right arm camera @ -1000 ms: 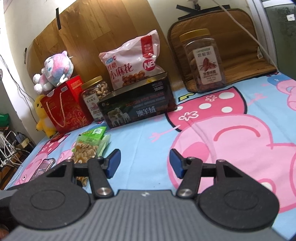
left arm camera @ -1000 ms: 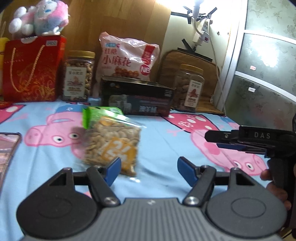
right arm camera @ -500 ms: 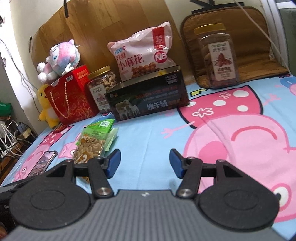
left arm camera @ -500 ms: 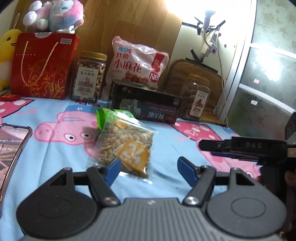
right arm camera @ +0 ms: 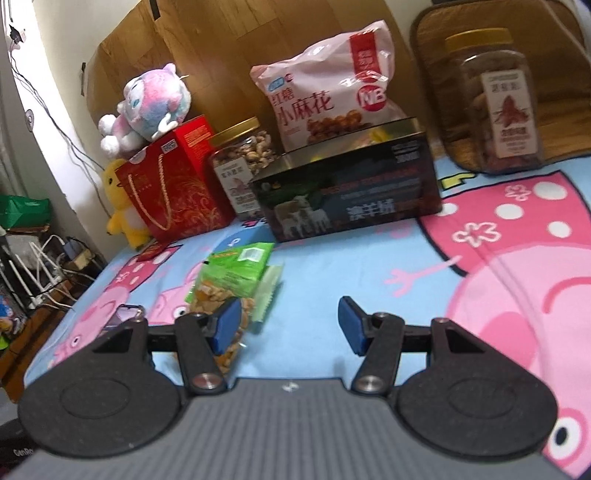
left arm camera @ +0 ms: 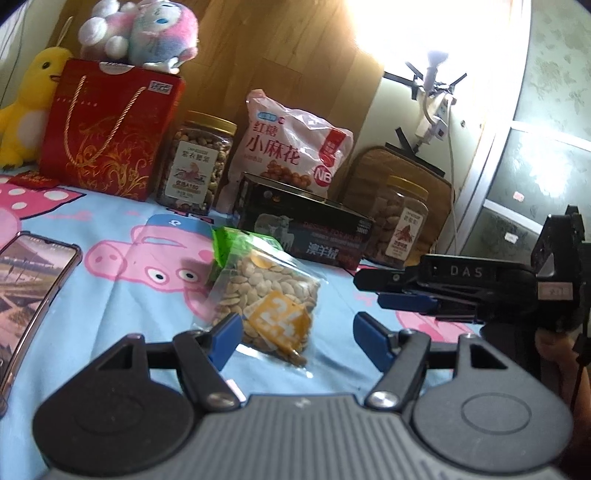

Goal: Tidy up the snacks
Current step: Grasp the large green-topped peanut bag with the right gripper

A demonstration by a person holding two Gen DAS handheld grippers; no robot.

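Observation:
A clear bag of nuts with a green top and orange label [left arm camera: 267,299] lies flat on the Peppa Pig sheet; it also shows in the right wrist view [right arm camera: 231,291]. My left gripper [left arm camera: 295,338] is open and empty, low over the sheet, with the bag's near end just ahead of its left finger. My right gripper [right arm camera: 290,325] is open and empty, right of the bag; it shows from the side in the left wrist view [left arm camera: 406,291]. At the back stand a dark open box [left arm camera: 303,236], a pink snack bag [left arm camera: 291,147] and two nut jars [left arm camera: 199,164] [left arm camera: 400,225].
A red gift bag [left arm camera: 110,129] with a plush toy [left arm camera: 144,31] on top and a yellow plush duck [left arm camera: 22,110] stand back left. A phone [left arm camera: 29,280] lies at the left. A wooden board and a brown mat [right arm camera: 498,37] lean on the wall.
Both grippers have moved closer to the nut bag and tilted, so the back row sits higher and larger in view. Both stay open. The bag has not moved.

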